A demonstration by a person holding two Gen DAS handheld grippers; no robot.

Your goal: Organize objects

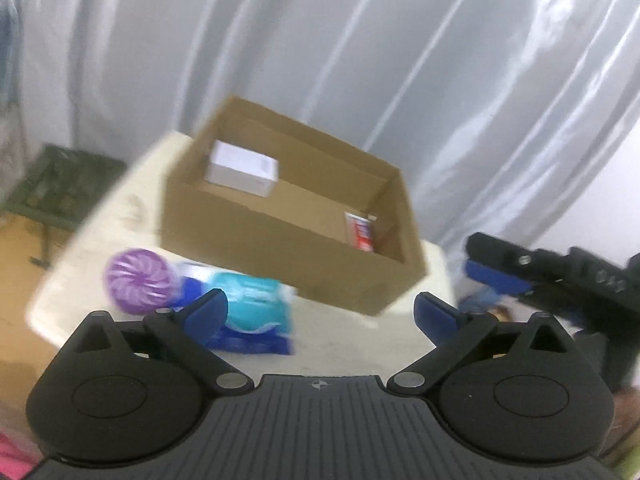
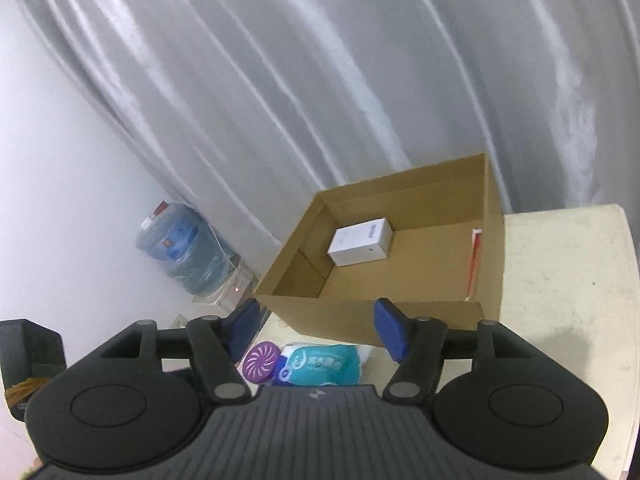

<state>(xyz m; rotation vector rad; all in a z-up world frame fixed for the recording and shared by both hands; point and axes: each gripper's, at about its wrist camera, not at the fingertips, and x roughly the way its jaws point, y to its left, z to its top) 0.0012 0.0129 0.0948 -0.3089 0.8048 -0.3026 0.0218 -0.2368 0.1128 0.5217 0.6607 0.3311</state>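
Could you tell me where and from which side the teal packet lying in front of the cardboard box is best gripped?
Grip the teal packet across its short width, coming from above. It lies flat on the table, so its sides are free while its underside is not. The purple round container lies against one end and the cardboard box stands just behind, so a level approach looks crowded. Both tongs are open and empty.

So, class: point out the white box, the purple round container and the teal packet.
white box (image 2: 359, 241), right wrist view, top face.
purple round container (image 1: 141, 283), left wrist view, swirled lid.
teal packet (image 2: 326, 365), right wrist view, front.
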